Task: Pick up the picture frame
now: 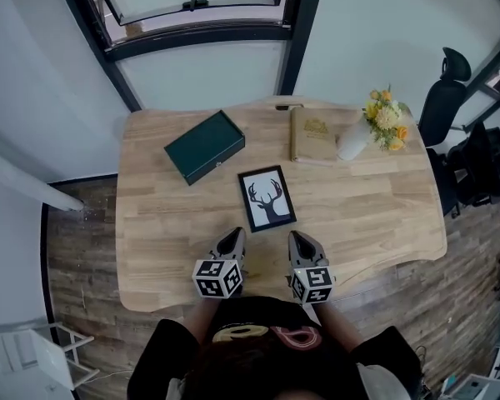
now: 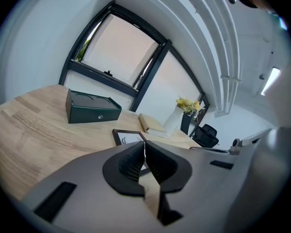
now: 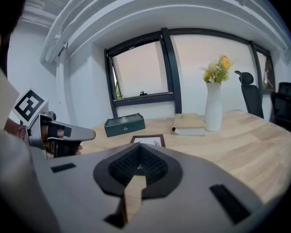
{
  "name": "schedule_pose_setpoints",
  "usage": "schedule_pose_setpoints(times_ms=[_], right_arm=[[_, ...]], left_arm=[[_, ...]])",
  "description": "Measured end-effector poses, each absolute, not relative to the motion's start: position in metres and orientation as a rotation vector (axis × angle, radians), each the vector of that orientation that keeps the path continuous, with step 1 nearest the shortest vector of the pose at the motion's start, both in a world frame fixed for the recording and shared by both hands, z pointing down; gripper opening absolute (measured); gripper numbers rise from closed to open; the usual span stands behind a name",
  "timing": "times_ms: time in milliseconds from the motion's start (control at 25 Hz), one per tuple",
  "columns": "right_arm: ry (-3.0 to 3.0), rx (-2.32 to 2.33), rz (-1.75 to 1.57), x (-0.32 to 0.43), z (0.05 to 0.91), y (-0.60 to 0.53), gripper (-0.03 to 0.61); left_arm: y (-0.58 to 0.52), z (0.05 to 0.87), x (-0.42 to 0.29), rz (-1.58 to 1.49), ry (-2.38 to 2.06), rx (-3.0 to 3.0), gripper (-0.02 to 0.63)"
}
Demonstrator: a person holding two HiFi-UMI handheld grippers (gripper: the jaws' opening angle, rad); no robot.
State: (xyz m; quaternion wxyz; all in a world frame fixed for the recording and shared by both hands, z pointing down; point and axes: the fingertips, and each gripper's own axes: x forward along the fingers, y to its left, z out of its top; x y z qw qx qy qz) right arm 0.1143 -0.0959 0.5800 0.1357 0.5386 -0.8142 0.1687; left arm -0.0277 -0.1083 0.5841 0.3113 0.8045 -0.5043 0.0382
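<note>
- Left gripper (image 1: pixel 232 238): jaws pressed together with nothing between them. In the left gripper view the two ribbed pads meet along a thin line.
- Right gripper (image 1: pixel 299 240): same deal, jaws closed and empty. Its own view shows the pads meeting at the tip.
- Both grippers are over the near edge of the desk (image 1: pixel 367 219), side by side and a little apart, pointing away from me and tilted down a bit.
- The picture frame (image 1: pixel 267 198) lies flat on the desk, just ahead of the grippers and roughly centred between them. It's a black frame with a white picture of a deer head with antlers. Neither gripper is touching it.
- A dark green box (image 1: pixel 205 147) sits further back and to the left of the frame, lid shut, turned at an angle to the desk edge.
- A tan book (image 1: pixel 312 136) lies closed behind the frame and to its right, near the far edge.
- A white vase (image 1: pixel 352 140) stands just beside the book on its right, holding yellow and orange flowers (image 1: pixel 386 119).
- A black office chair (image 1: pixel 447 98) is off the desk's far right corner, and there's a dark-framed window (image 1: pixel 196 7) on the wall behind the desk.
- From the right gripper view I can see my left gripper off to the left, marker cube and all.
</note>
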Motion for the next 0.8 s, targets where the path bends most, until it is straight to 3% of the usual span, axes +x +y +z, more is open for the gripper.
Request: schedule_pose_setpoints(times_ms=[800], right_arm=[[-2.382, 1.564, 0.385, 0.152, 0.553, -0.158, 0.009]], left_arm=[[-0.139, 0.569, -0.016, 0.09, -1.441, 2.11, 0.02]])
